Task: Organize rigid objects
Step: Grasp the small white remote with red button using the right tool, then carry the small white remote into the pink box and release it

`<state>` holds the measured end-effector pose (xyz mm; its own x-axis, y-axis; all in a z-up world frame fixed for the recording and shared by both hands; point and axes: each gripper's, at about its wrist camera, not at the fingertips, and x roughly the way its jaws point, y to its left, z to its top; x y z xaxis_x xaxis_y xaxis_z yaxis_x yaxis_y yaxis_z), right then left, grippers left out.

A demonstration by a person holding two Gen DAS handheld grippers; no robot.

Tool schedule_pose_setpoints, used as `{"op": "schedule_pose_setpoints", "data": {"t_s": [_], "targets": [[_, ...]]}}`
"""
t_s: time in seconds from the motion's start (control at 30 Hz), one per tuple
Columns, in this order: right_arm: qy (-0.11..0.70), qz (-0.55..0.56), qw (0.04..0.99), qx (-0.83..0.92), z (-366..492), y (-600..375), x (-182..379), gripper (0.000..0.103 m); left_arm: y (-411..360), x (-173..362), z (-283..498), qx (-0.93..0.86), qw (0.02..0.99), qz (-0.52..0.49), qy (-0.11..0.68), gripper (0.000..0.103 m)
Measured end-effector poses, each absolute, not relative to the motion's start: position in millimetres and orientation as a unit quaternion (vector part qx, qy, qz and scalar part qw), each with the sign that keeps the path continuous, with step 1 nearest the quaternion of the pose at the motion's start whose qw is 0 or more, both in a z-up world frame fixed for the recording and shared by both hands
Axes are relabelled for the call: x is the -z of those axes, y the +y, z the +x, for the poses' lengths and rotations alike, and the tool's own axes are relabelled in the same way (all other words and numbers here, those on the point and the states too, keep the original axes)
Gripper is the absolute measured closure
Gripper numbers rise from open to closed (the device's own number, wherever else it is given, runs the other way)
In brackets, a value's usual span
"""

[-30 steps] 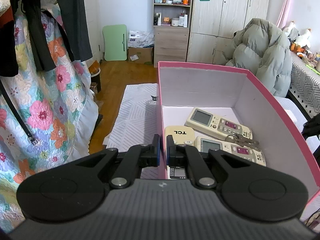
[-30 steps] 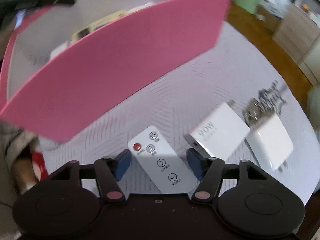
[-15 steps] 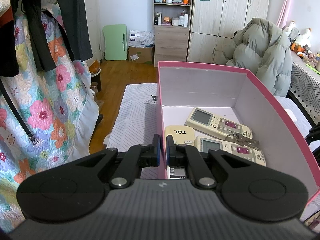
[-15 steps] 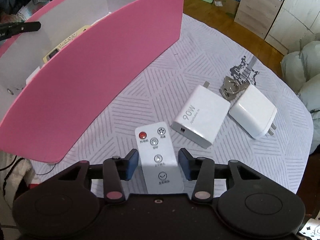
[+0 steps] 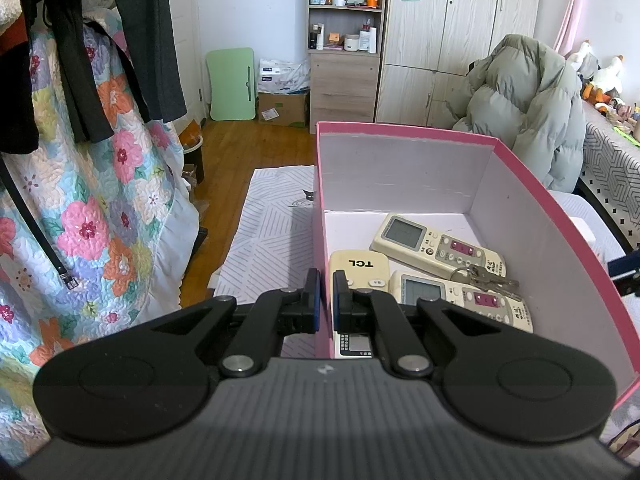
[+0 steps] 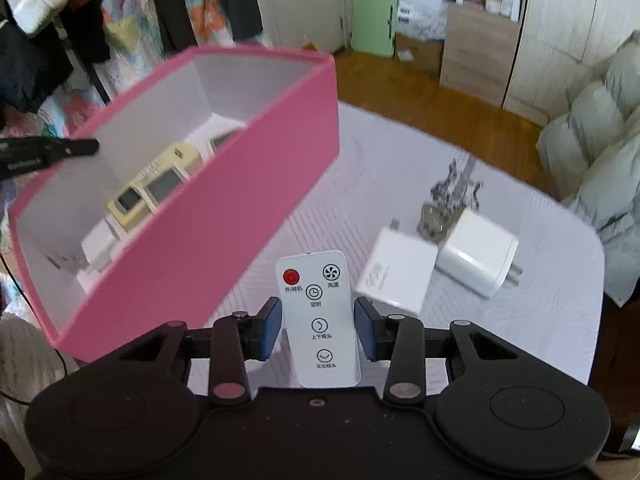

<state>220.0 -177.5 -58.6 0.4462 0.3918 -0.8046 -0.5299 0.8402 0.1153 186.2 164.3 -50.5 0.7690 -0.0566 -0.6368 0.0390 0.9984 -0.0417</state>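
My left gripper is shut on the near left wall of the pink box. Inside the box lie three cream air-conditioner remotes, one with a screen, one marked TCL and one nearest me, with a bunch of keys on top. In the right wrist view my right gripper has its jaws closing on a small white remote with a red button. The blue pads press its two long sides and hold it above the table beside the box.
Two white chargers and a key ring lie on the striped tablecloth to the right of the box. A floral quilt and dark clothes hang on the left. A padded jacket sits at the back right.
The right gripper's jaws have narrowed onto the white remote and lifted it off the cloth, rolling so the box interior shows. The left gripper and the box have not moved.
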Motion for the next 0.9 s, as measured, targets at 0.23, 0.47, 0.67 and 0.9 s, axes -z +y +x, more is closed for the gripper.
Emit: {"op": "schedule_pose_setpoints", "data": {"t_s": [0.23,0.47,0.67,0.9], "targets": [[0.405,-0.086,0.866,-0.279,210,-171,30,0.058,164,50,186,0.025,0.94,-0.012,0.339,0.098],[0.352,-0.065,0.882,-0.307,207,-160,-26,0.058,163,50,186,0.024,0.94,-0.013,0.339,0.098],[0.36,-0.046,0.854,-0.374,204,-121,-52,0.058,162,50,186,0.023,0.941,-0.011,0.338,0.098],[0.42,-0.017,0.804,-0.42,224,-69,-42,0.058,162,49,185,0.025,0.941,-0.014,0.339,0.098]]}}
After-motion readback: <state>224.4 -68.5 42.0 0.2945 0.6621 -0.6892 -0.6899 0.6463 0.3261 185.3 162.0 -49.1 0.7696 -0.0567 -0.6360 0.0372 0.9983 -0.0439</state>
